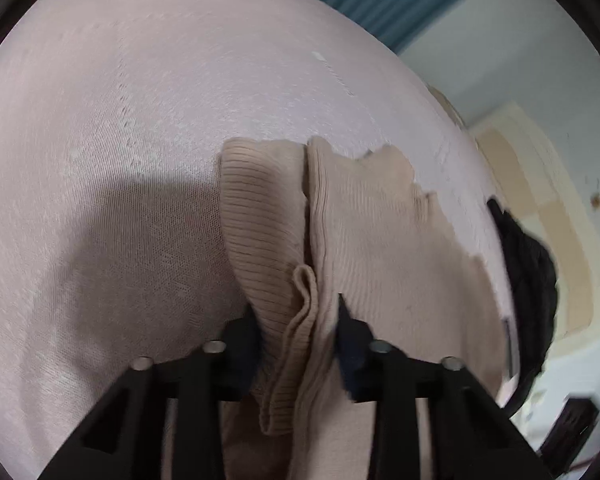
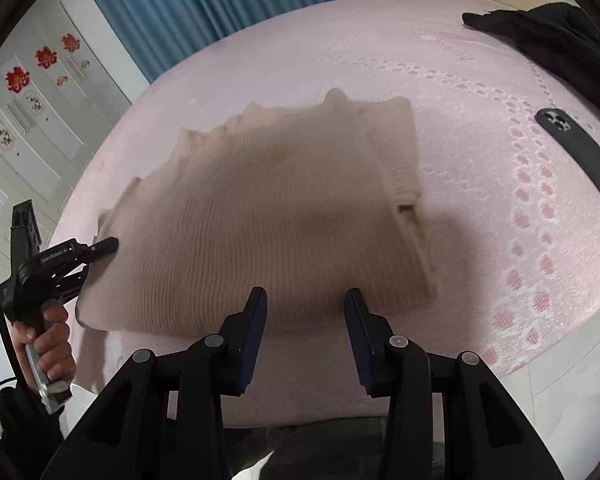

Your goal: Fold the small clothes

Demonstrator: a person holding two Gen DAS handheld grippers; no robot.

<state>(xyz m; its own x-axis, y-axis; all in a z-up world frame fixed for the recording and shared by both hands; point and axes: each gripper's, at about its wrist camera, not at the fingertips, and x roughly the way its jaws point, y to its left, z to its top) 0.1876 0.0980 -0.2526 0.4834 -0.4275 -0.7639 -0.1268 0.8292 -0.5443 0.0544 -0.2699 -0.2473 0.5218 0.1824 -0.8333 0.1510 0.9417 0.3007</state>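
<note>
Left wrist view
- Left hand-held gripper (image 1: pixel 300 344): jaws drawn in close at bottom centre, a bunched ridge of knit pinched between them. Pads look pressed on the cloth from both sides.
- Beige ribbed garment (image 1: pixel 360 216): runs from the jaws up to mid-frame, on the pink bedspread (image 1: pixel 140 120). A doubled fold stands up at the jaws; likely the edge is gathered so it can be carried over as one layer.
- Black garment (image 1: pixel 532 264): heaped at the right edge of the frame, apart from the beige one; judged to be waiting its turn.
- Blur: right side smeared, detail there unreliable.

Right wrist view
- Right hand-held gripper (image 2: pixel 306 336): bottom centre, jaws partly apart, nothing between them. It hangs just short of the garment's near edge, not touching as far as I can tell.
- Beige ribbed garment (image 2: pixel 268 216): centre of frame, lying flat as a rough rectangle, scalloped edge toward the top, one side already lapped over at the right.
- Left hand-held gripper (image 2: pixel 104 246): at left, tips on the garment's left corner; a hand (image 2: pixel 50 336) grips its handle below.
- Phone (image 2: pixel 580 156): dark, lying on the bedspread at right, well apart from the work.
- Black garment (image 2: pixel 548 36): upper right, clear of the fold.
- Reading: left corner is secured; the free right gripper is probably placed to take the near right corner for a matched fold.
</note>
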